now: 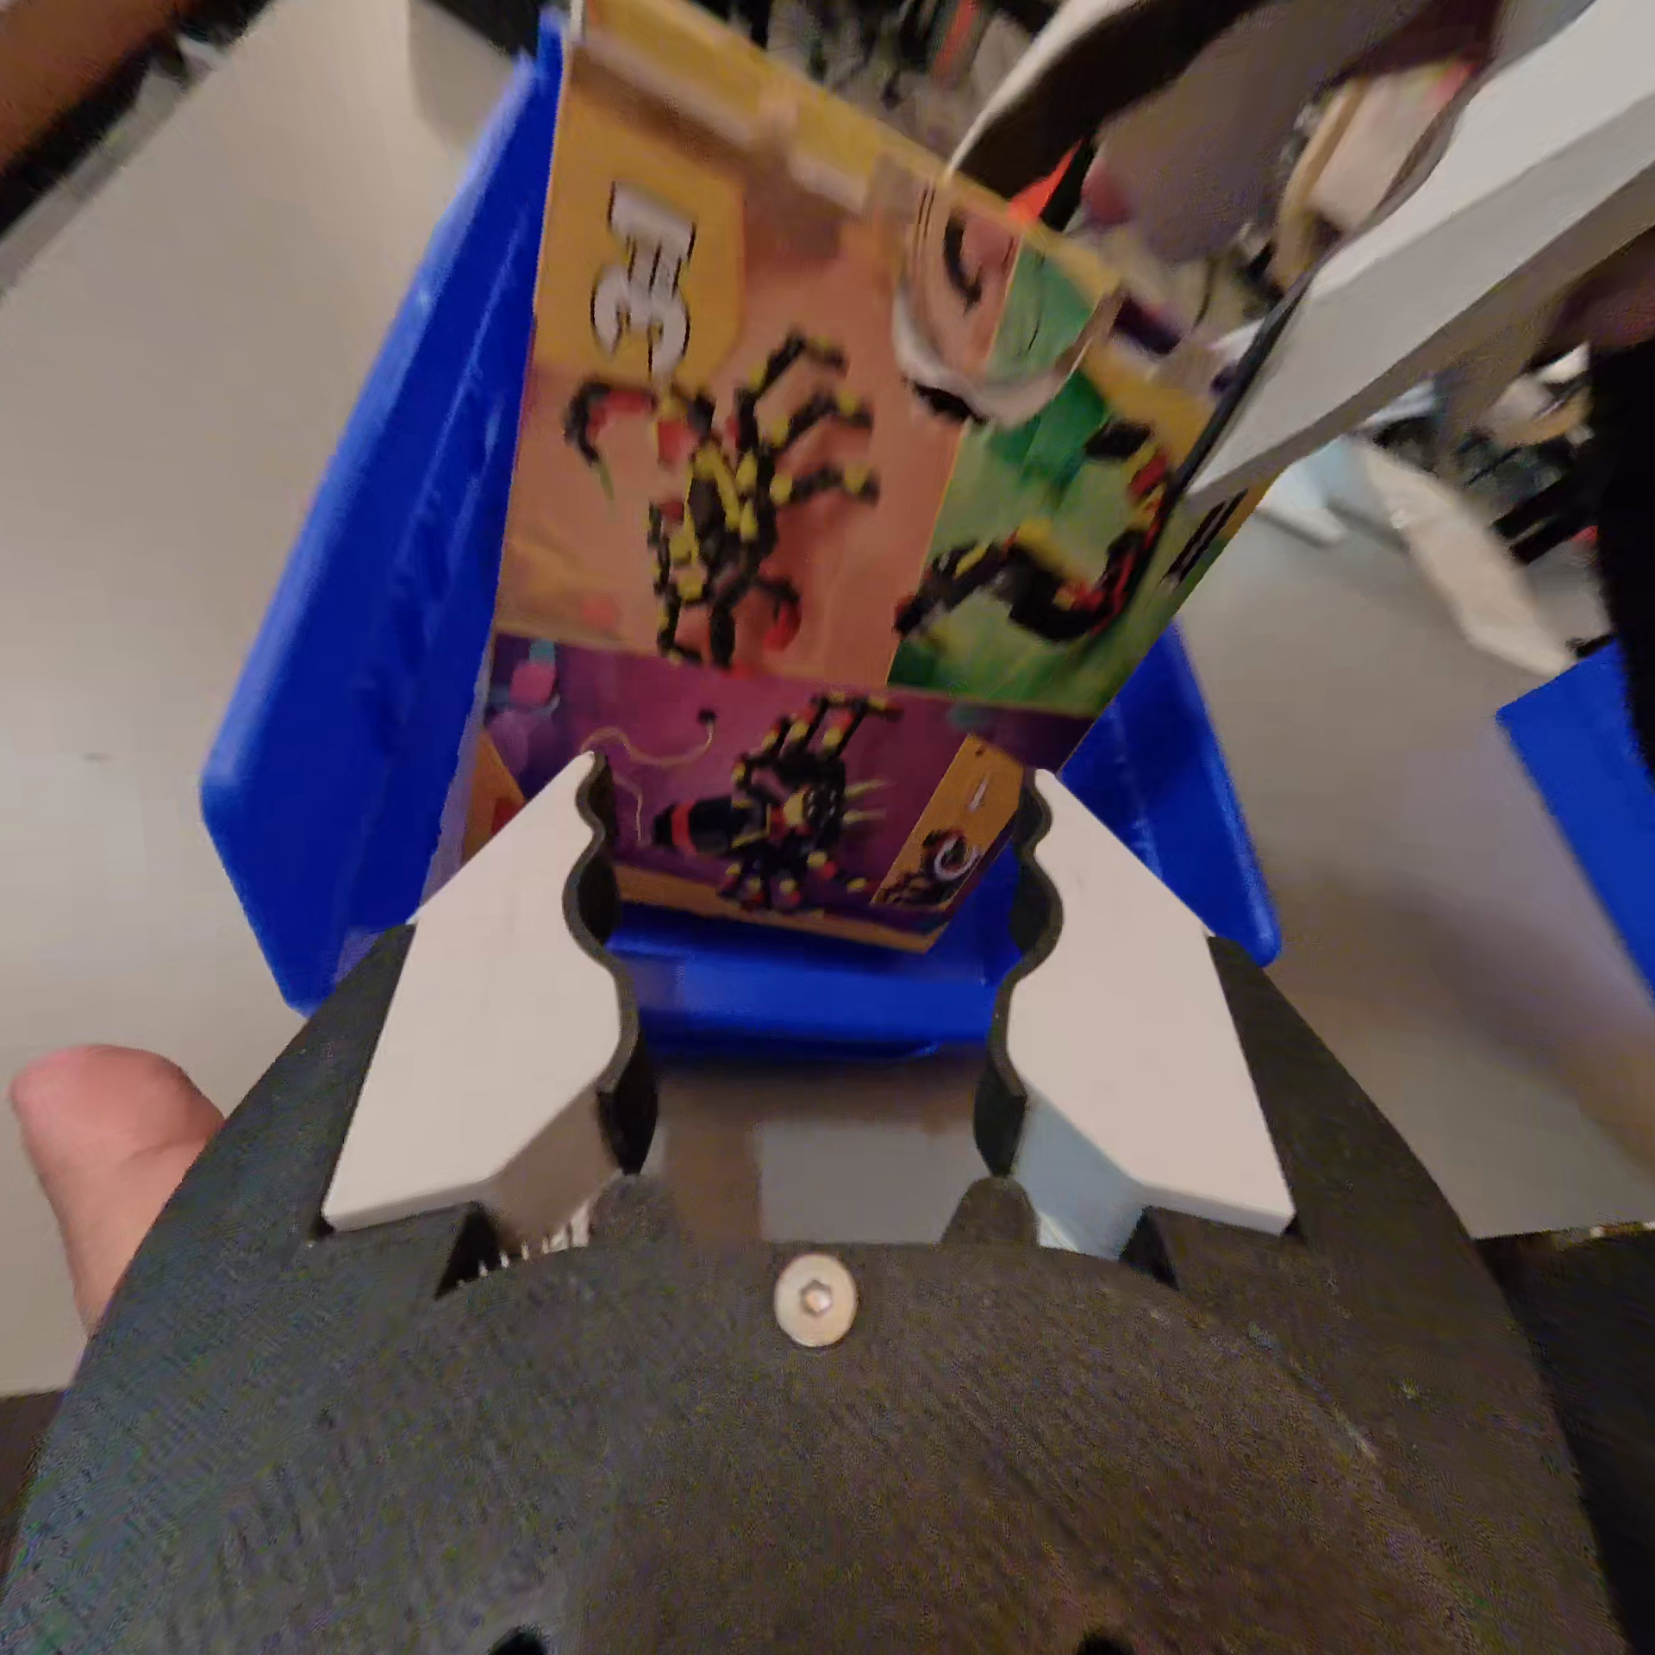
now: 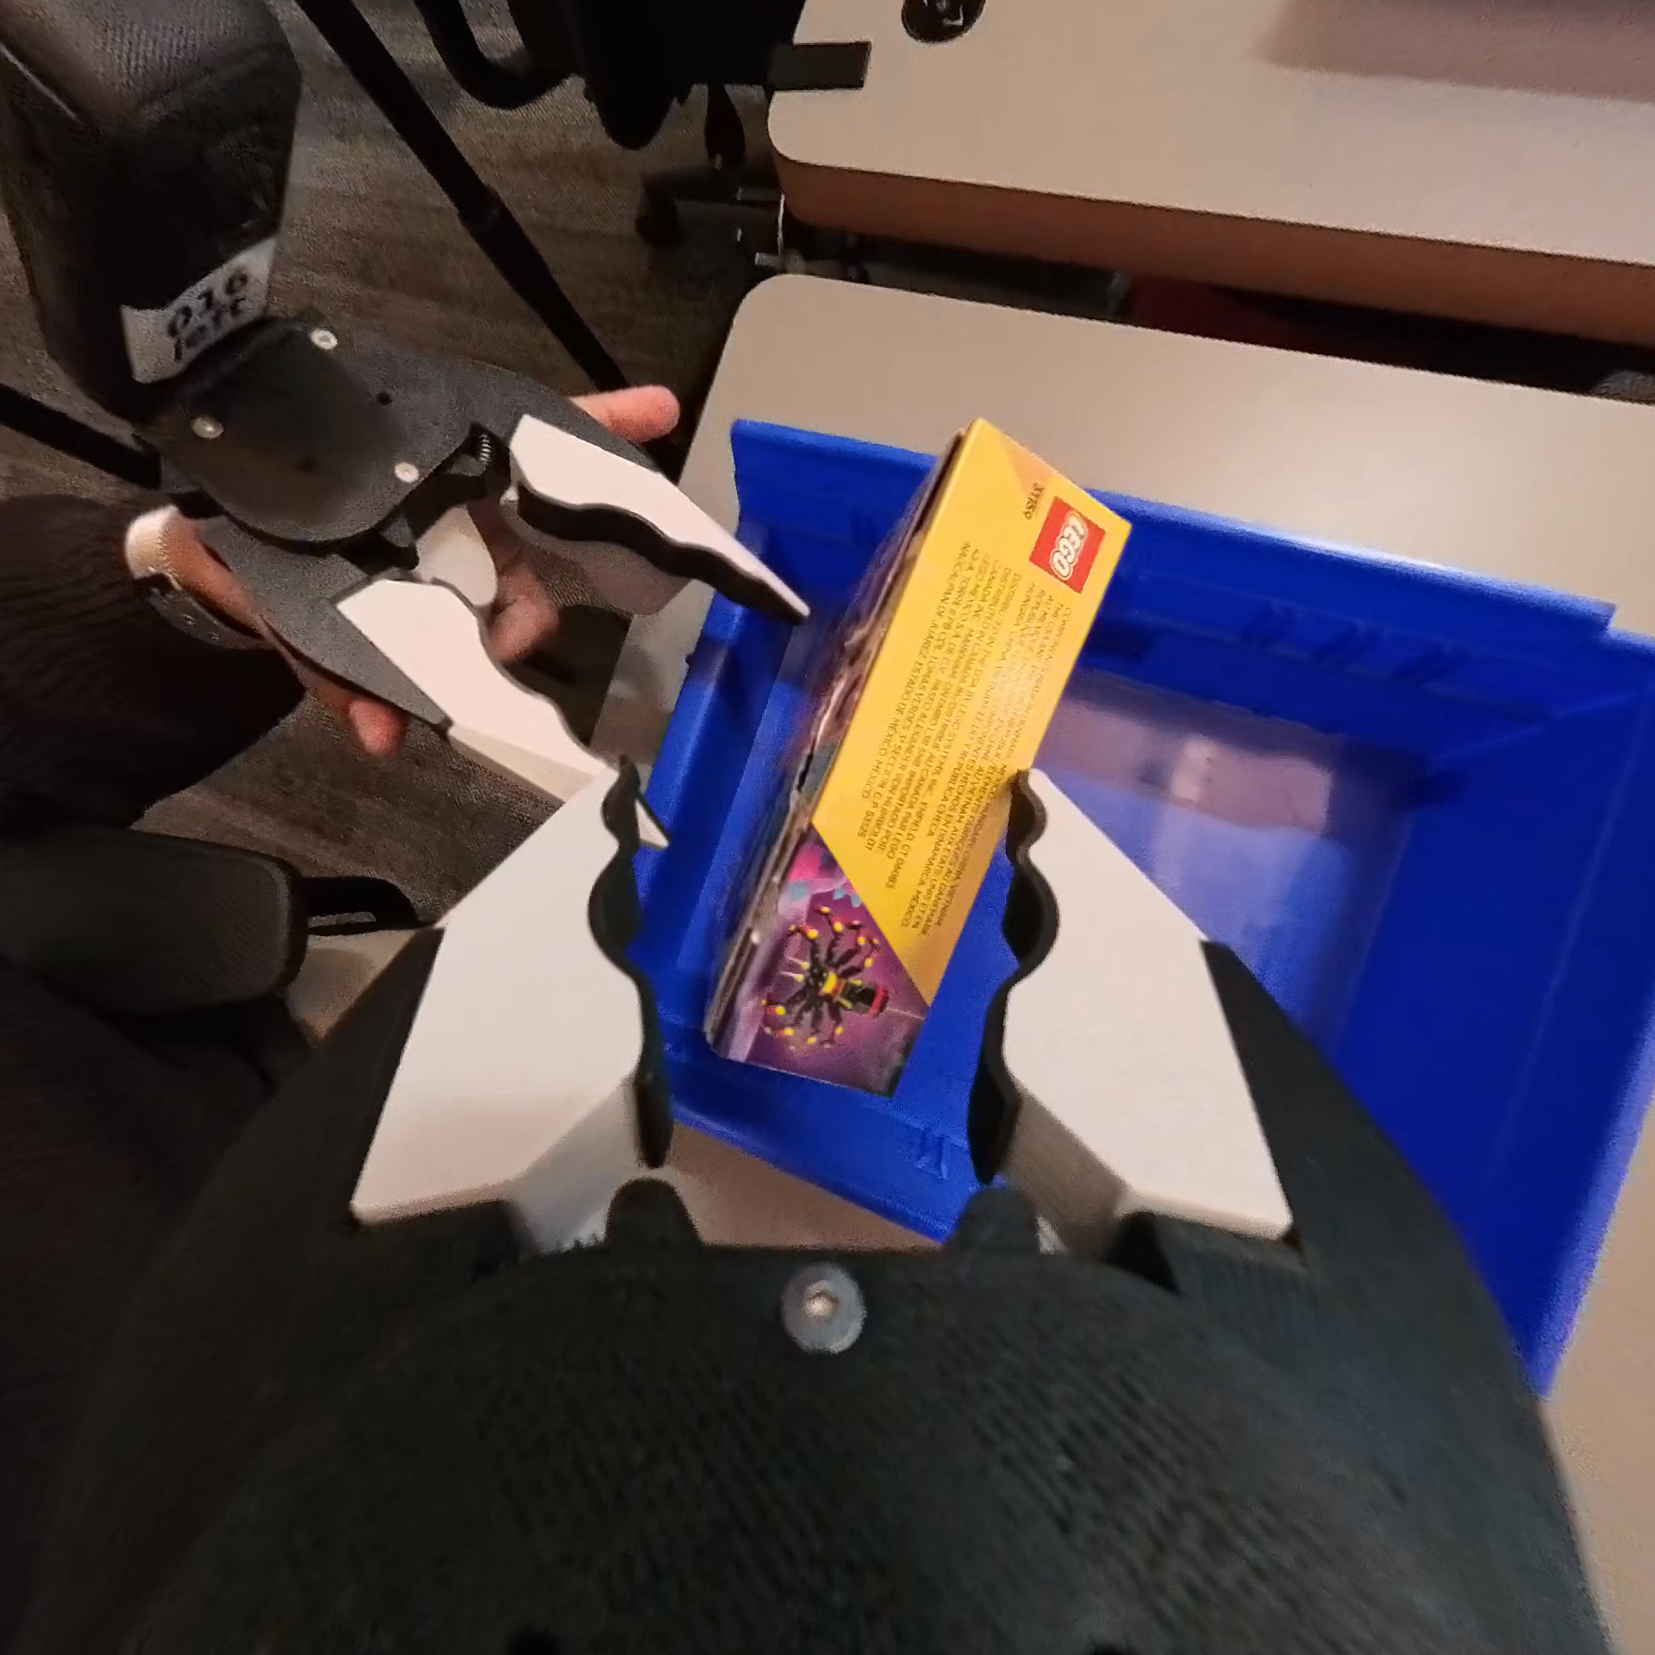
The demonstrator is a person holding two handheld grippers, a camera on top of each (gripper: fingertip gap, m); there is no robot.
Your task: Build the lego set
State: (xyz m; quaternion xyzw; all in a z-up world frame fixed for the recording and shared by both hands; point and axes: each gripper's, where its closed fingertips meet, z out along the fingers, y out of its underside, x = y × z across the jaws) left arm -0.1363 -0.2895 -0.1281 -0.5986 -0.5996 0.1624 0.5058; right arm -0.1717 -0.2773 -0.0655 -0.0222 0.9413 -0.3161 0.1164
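Note:
A lego set box, yellow with spider pictures, stands on edge in a blue bin, leaning toward the bin's left wall. My left gripper is open and empty, just short of the box's lower face at the bin's near rim. In the right wrist view, the box shows its yellow side, and my right gripper is open above the bin, its fingers on either side of the box's near end. The left gripper is at the bin's left rim. A right finger shows blurred over the box top.
The bin sits on a light grey table. A second blue bin stands at the right. Another table lies beyond a gap. A dark chair and the person's hand are at the left, off the table.

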